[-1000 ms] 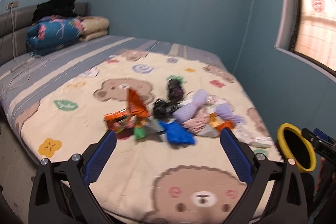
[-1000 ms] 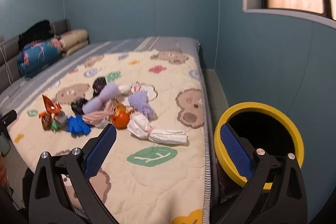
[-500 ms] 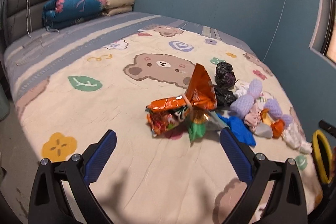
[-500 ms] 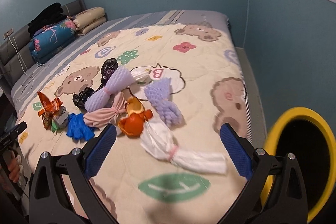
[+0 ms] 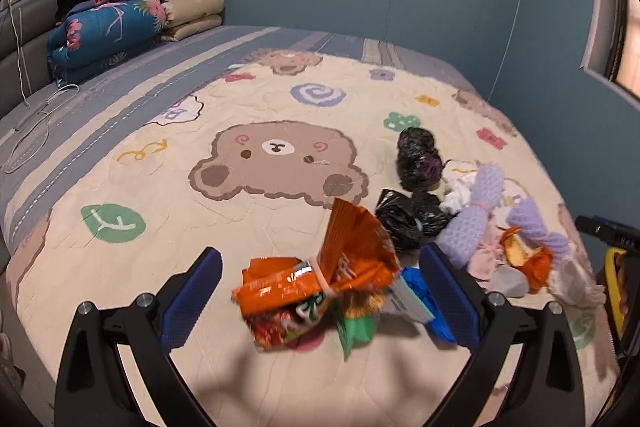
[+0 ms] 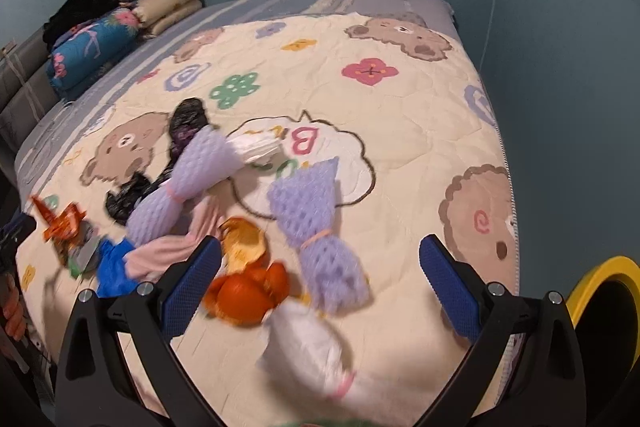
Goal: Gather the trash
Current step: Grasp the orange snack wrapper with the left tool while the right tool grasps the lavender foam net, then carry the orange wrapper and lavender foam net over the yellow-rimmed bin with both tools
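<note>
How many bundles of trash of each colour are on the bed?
Orange snack wrapper bundle: 1
Black plastic bag bundles: 2
Purple foam net bundles: 2
Pink bundle: 1
Blue bundle: 1
Orange peel bundle: 1
White bundles: 2
Total: 10

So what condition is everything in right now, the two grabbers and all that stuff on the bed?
left gripper: open, orange snack bag between its fingers, not gripped
right gripper: open, over the pile
orange snack bag: crumpled, banded at the middle
black bags: knotted
purple foam nets: banded at the middle
white bag: tied, blurred
yellow-rimmed bin: open
</note>
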The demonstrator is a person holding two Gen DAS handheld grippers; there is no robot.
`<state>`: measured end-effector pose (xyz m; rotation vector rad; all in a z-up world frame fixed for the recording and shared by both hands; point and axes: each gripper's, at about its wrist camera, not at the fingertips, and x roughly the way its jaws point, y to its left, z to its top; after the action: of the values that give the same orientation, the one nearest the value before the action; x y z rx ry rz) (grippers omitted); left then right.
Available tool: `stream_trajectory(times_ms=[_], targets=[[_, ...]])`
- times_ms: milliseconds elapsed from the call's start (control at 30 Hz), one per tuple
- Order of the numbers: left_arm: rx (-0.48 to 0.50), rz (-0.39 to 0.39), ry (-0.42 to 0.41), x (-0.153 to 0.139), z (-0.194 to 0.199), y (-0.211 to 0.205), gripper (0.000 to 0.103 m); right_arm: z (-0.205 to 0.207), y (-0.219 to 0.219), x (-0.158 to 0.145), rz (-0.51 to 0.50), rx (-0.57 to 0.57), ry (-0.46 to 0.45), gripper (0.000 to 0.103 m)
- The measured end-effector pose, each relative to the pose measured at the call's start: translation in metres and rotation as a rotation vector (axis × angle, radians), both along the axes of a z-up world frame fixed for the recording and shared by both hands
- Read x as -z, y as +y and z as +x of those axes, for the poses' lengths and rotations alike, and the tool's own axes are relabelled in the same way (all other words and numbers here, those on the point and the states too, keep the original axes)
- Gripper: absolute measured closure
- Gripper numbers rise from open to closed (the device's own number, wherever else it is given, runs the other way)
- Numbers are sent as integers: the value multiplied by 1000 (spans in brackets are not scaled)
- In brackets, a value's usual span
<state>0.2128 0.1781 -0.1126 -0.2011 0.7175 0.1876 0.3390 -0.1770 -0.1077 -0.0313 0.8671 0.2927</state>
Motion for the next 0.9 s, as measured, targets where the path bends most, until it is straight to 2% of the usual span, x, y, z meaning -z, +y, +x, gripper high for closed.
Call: stream_trajectory(times_ms=[100,167,300,333,367,400,433,533,600,667,900], targets=[[-19,-10,45,12,17,4,8,21,4,11,27,7,49,8],[-15,-44,67,21,26,6,8,28,8,18,55,1,83,8],[-21,-61,95,36,39,5,8,39,21,37,17,-17,111,8],[-20,-68,98,38,41,5,8,41,22,42,14,-19,126,13],[-21,-85,100,41,44,6,13,43,21,47,17,-21,141,19],[-15,-105,101,44,46,6,19,45,20,52,16,-19,154,34],[-9,-112,103,45,47,5,28,46,19,54,13,-15,162,41],[21,-110,103,47,51,-3,37,48,18,62,28,-21,195,60],[17,-93,84,46,50,-6,40,49,15,63,52,-13,197,66],[14,-121,65,43,46,-3,44,47,15,60,58,-16,188,71],[-18,-160,15,21,27,12,60,30,8,26,126,-42,76,73]])
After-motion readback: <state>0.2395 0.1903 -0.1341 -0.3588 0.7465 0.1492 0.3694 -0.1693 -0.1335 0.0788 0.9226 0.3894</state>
